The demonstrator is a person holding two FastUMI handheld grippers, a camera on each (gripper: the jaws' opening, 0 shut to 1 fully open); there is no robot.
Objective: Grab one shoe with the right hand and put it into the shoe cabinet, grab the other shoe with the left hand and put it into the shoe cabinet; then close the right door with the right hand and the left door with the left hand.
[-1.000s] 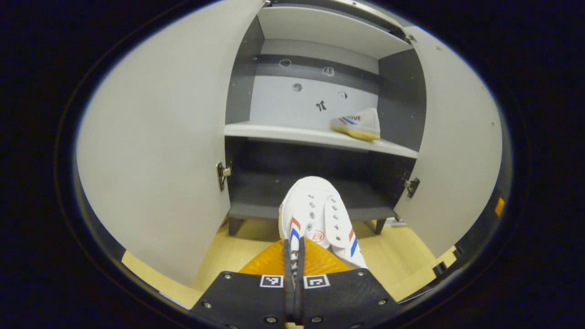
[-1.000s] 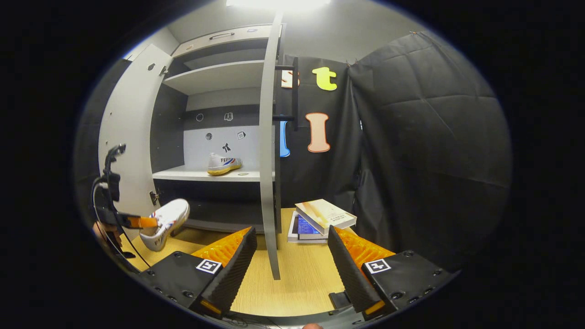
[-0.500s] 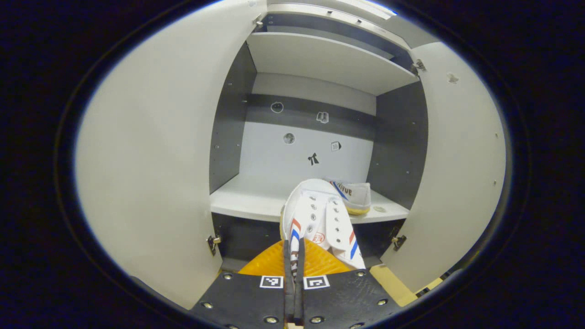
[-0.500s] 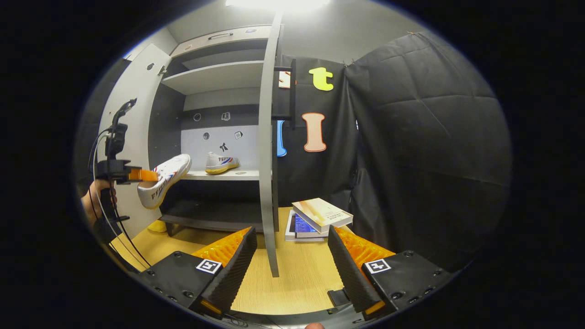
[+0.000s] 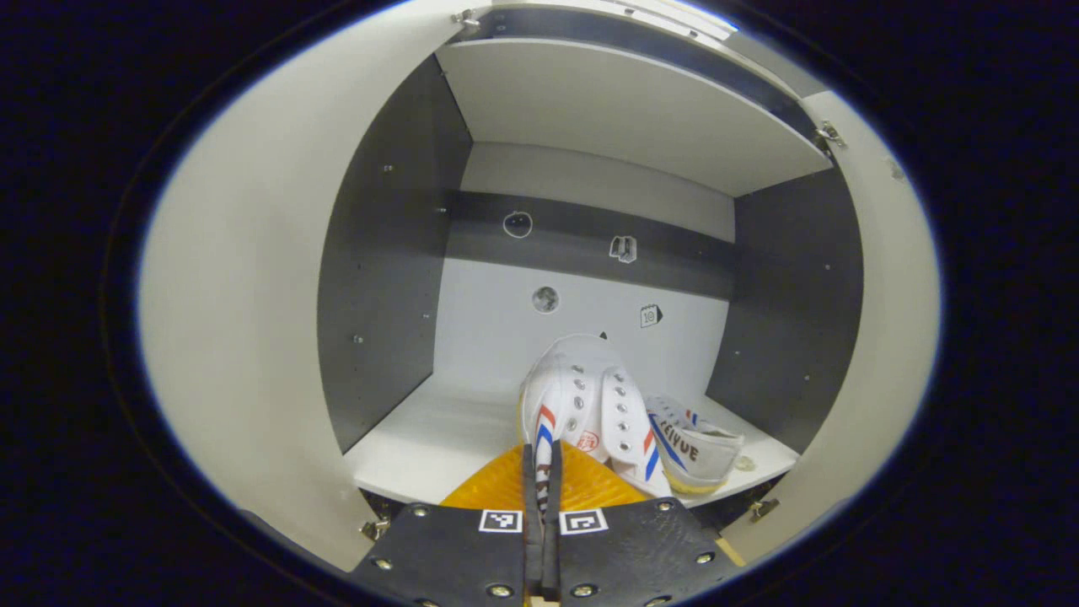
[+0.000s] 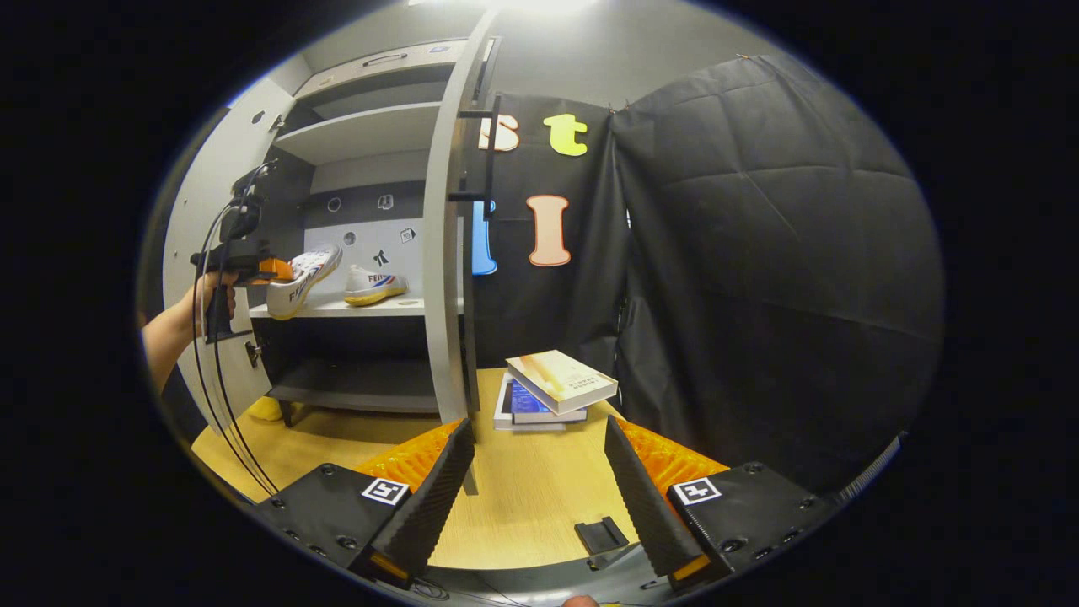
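Doors flung wide on shoe cabinet point(image 5: 590, 110): left door point(image 5: 244, 278) swung far out at the left of the left gripper view, right door point(image 5: 877, 337) angled out at the right, broad gap between them. Middle shelf point(image 5: 413, 438) bare across its left half, front edge just under the carried shoe. Left gripper point(image 5: 542, 472), jaws pressed together on the heel of the held shoe point(image 5: 582, 405), toe pointing inward above the shelf, sole not seen touching it. Second shoe point(image 5: 695, 438) lying on the shelf's right part, just beside the held one, near the right side wall.

In the right gripper view, a hand point(image 6: 206, 295) gripping the left gripper point(image 6: 253, 268) level at shelf height, forearm rising from lower left, held shoe point(image 6: 302, 271) tilted toe-up at the shelf's front edge, second shoe point(image 6: 375, 285) deeper in. Right door point(image 6: 442, 253) seen edge-on just ahead, free floor either side. Books point(image 6: 552, 389) stacked on the wooden floor point(image 6: 523, 497) right of that door. Right gripper point(image 6: 539, 472) low above the floor, jaws spread wide, nothing between them.
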